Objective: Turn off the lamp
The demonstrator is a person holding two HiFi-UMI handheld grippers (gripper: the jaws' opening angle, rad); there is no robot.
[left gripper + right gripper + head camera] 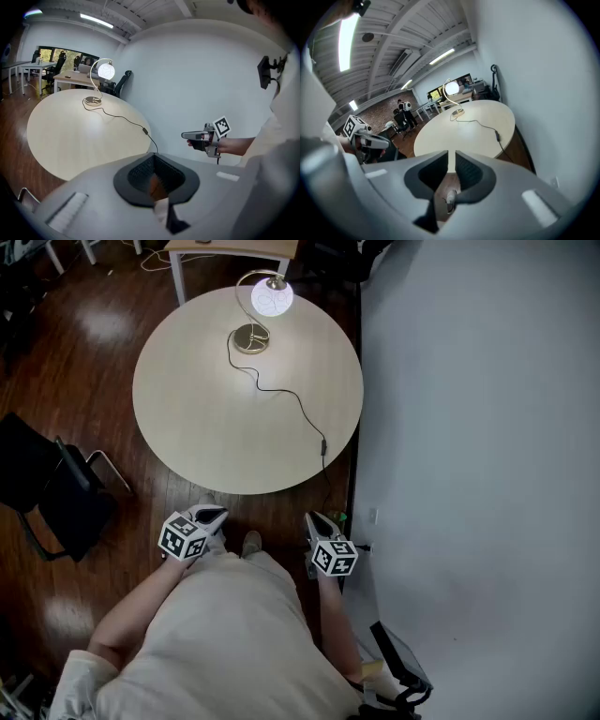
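While its round globe [272, 299] glowed white, the lamp [262, 313] stood at the far side of the round tabletop [197, 427], well apart from both tools. A thin gold stem arched up from a round gold base [250, 337] and hung the globe just beside it. A black cord [286, 393] snaked from the base across the pale wood toward the near right rim, and there was the small inline switch [322, 444] lying on the surface close to that edge. Nothing else sat on the tabletop.

Down at the near edge, the left tool [209, 517] had its dark pads together at the tips, with nothing caught in them. The right tool [317, 520] showed its pads a narrow slit apart (only tabletop visible through the gap), empty as well. Both were short of the rim, tilted downward.

Around it all: a dark glossy wood floor [56, 343], a plain white wall [478, 427] running along the right, a black chair [56, 493] at the left, and another desk [230, 247] beyond the lamp.
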